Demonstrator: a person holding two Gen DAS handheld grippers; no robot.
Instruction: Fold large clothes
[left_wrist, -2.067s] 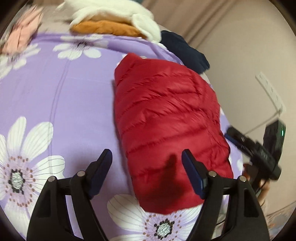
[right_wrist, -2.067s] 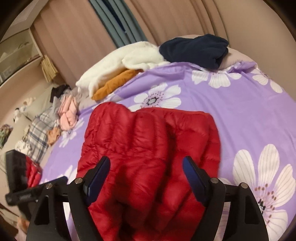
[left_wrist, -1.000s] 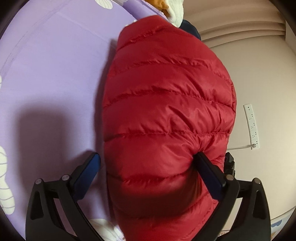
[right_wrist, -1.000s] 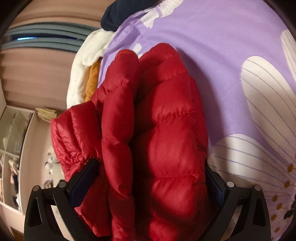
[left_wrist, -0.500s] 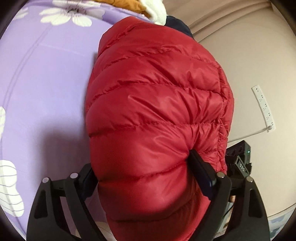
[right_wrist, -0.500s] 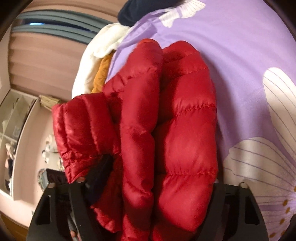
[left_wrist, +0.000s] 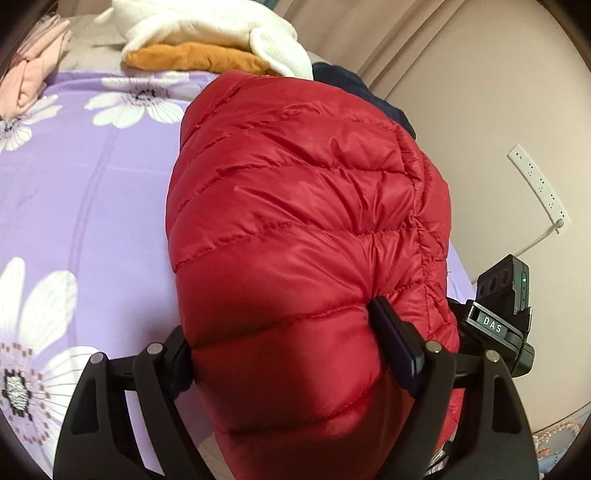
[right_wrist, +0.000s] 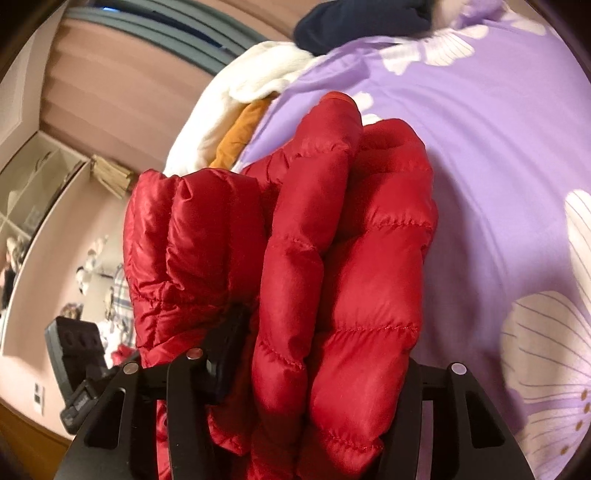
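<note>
The red quilted puffer jacket (left_wrist: 306, 229) is bunched into a thick folded bundle above the purple bedsheet printed with white flowers (left_wrist: 92, 192), gripped from two sides. The left gripper (left_wrist: 284, 350) has its black fingers (left_wrist: 391, 339) pressed into the padding on either side of one end, and its jaws are closing on the fabric. The right gripper (right_wrist: 317, 365) squeezes several stacked layers of the same jacket (right_wrist: 332, 258); its jaws are also closing, one finger (right_wrist: 225, 350) sunk between the folds while the other is hidden behind the padding. In the left wrist view the other gripper's black camera housing (left_wrist: 506, 295) shows just beyond the jacket near the bed's right edge. At the far edge of the bed lie a white fleece garment (left_wrist: 207, 26) on top of an orange-brown folded garment (left_wrist: 195, 59), with a dark navy garment (left_wrist: 354, 85) beside them and a pale pink garment (left_wrist: 29, 70) at the far left corner. A white power strip (left_wrist: 539, 188) is fixed on the beige wall.
</note>
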